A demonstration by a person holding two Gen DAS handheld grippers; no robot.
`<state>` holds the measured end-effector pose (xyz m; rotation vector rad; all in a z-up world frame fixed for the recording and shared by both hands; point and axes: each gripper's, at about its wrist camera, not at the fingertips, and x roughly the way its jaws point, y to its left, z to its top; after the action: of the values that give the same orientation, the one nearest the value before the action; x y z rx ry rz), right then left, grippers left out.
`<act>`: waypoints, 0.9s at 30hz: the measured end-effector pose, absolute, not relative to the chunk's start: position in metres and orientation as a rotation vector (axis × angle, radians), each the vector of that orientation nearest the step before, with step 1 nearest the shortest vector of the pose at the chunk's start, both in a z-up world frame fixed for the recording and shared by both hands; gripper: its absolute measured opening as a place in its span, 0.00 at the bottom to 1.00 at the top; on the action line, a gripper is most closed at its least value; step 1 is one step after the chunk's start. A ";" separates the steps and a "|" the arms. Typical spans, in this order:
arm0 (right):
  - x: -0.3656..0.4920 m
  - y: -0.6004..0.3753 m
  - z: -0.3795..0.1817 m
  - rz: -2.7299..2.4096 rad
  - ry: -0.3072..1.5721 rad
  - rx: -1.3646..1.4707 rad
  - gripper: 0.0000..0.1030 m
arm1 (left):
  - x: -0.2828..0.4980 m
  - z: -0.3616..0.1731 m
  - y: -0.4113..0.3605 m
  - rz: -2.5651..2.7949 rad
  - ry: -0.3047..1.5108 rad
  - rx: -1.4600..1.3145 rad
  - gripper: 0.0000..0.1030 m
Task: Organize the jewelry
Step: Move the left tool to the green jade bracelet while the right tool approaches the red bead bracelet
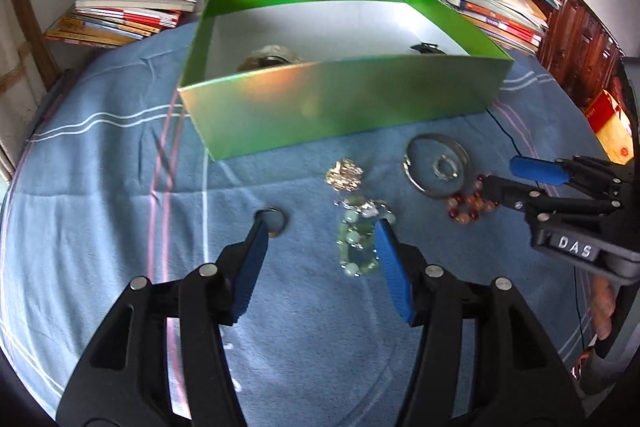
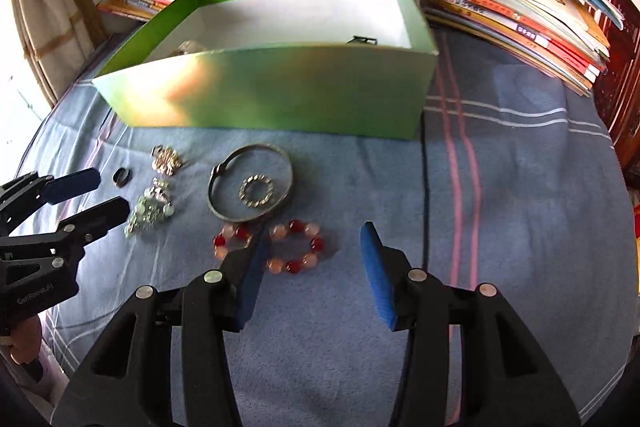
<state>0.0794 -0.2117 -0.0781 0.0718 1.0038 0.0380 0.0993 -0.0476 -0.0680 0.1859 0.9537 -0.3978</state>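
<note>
Two grippers hang over a blue striped cloth (image 2: 500,187) that covers the counter, each with its fingers spread wide and nothing held between them. The left gripper (image 1: 322,227) hovers above a green bead bracelet (image 1: 358,247), which lies between its blue pads nearer the right-hand one, while a small dark ring (image 1: 276,221) sits just beside the tip of the other finger. The right gripper (image 2: 316,239) is poised over a red and pink bead bracelet (image 2: 296,251), its left finger crossing the bracelet's near side. Just beyond that bracelet lies a silver bangle (image 2: 250,181) with a small beaded ring (image 2: 257,191) inside its loop. A gold-coloured cluster of jewelry (image 1: 345,174) rests between the green beads and the open green box (image 1: 340,99), which stands at the far side of the cloth. Inside the box a pale object and a small dark item are partly visible. Stacks of books (image 2: 520,7) lie behind the box.
</note>
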 end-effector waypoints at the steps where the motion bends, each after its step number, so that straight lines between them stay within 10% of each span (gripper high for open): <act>1: 0.080 -0.211 -0.079 0.042 1.005 0.071 0.45 | 0.100 -0.070 -0.050 -0.403 0.960 0.189 0.54; 8: 0.077 -0.203 -0.082 0.042 0.999 0.041 0.10 | 0.104 -0.083 -0.060 -0.427 0.997 0.191 0.54; 19: 0.087 -0.236 -0.082 -0.114 0.946 0.123 0.09 | 0.111 -0.087 -0.056 -0.371 0.983 0.189 0.38; 27: 0.085 -0.235 -0.083 -0.110 0.913 0.114 0.16 | 0.112 -0.089 -0.057 -0.335 0.926 0.189 0.48</act>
<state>0.0854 -0.2355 -0.0828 0.1143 0.9127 -0.1100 0.1115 -0.0573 -0.0892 0.1895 0.9264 -0.3350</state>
